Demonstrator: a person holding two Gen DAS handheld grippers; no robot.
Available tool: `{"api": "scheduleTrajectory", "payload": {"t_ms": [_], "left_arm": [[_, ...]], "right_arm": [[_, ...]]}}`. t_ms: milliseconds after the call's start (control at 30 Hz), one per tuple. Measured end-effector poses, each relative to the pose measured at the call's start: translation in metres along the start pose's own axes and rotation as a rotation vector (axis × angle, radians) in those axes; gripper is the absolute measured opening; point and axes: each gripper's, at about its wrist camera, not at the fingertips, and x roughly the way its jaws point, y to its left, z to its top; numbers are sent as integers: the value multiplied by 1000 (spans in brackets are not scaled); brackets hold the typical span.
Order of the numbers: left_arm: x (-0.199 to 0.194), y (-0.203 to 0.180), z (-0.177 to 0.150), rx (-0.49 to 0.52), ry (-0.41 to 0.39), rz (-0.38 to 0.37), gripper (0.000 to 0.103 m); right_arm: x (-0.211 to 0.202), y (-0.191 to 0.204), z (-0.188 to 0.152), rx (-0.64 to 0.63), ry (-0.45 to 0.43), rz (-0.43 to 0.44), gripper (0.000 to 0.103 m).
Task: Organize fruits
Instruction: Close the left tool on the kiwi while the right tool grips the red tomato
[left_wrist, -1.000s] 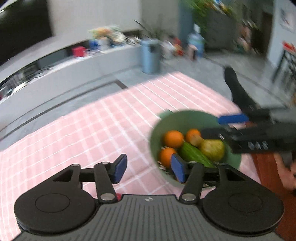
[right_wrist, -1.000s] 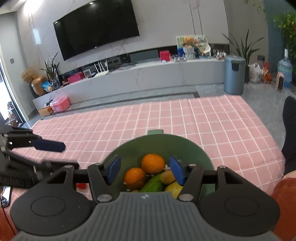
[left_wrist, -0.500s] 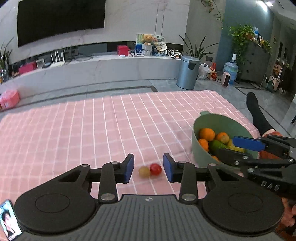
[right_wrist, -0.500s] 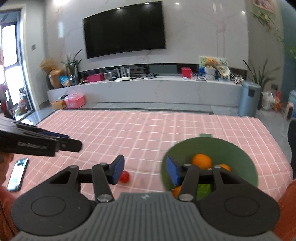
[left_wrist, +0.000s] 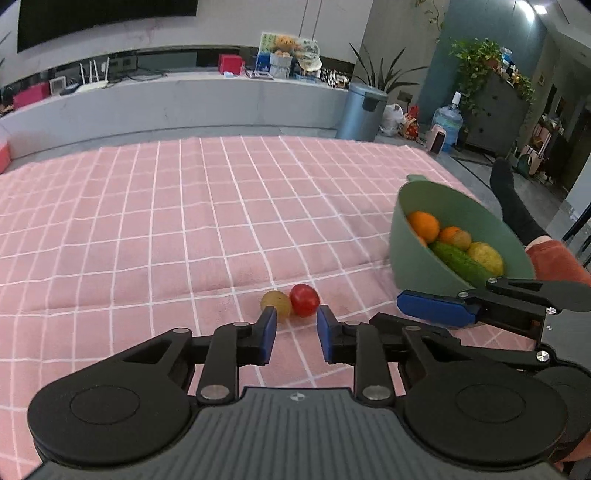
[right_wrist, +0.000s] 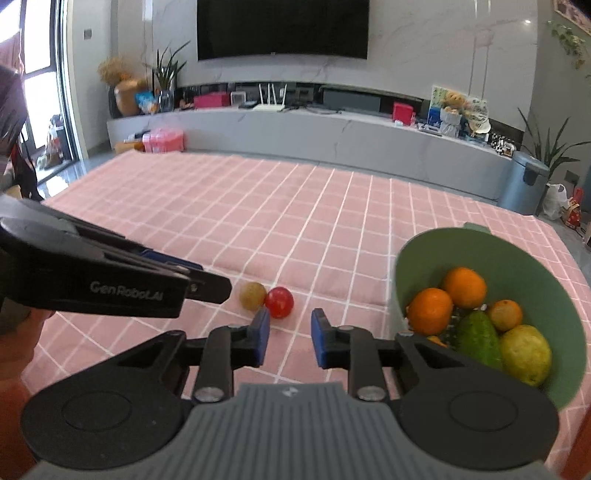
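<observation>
A red cherry tomato (left_wrist: 304, 300) and a small yellow-green fruit (left_wrist: 275, 303) lie touching on the pink checked cloth (left_wrist: 184, 221). My left gripper (left_wrist: 293, 334) hovers just short of them, its jaws closing to a narrow gap with nothing between them. In the right wrist view the tomato (right_wrist: 279, 302) and the yellow-green fruit (right_wrist: 252, 295) sit just ahead of my right gripper (right_wrist: 290, 338), whose jaws are also closing on nothing. A green bowl (right_wrist: 424, 251) at the right holds oranges (right_wrist: 430, 310), a cucumber (right_wrist: 478, 338) and a yellow fruit (right_wrist: 526, 354).
The other gripper crosses each view: the right one (left_wrist: 402, 301) beside the bowl (left_wrist: 410, 254), the left one (right_wrist: 221, 290) near the small fruits. A person's foot in a black sock (left_wrist: 511, 203) rests past the cloth's right edge. A grey bin (left_wrist: 362, 112) stands on the floor beyond.
Both grippers swung left, away from over the bowl, and sank toward the tomato and the yellow-green fruit. Their jaws narrowed from wide to a small gap.
</observation>
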Motion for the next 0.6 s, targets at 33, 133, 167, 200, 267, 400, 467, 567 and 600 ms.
{"api": "scheduleTrajectory", "payload": {"t_ms": [33, 133, 167, 200, 267, 400, 467, 567, 600], "left_arm": [[5, 1, -1, 2, 6, 2, 30], [22, 6, -3, 15, 21, 4, 30], [27, 7, -4, 15, 21, 7, 30], [30, 9, -5, 13, 20, 7, 30], [32, 12, -6, 8, 10, -11, 30], [36, 14, -7, 3, 13, -13, 30], [39, 14, -6, 8, 18, -22, 30], [42, 12, -5, 23, 13, -15, 30], [43, 12, -5, 23, 12, -16, 30]], "right_arm": [[7, 0, 1, -7, 6, -3, 20], [22, 0, 2, -24, 21, -12, 20], [27, 0, 3, -28, 25, -14, 20], [31, 1, 4, -34, 31, -19, 20], [39, 2, 4, -41, 41, -18, 20], [50, 0, 0, -56, 53, -18, 20], [55, 0, -1, -56, 61, -11, 20], [58, 1, -5, -62, 69, -11, 21], [59, 1, -6, -64, 71, -10, 21]]}}
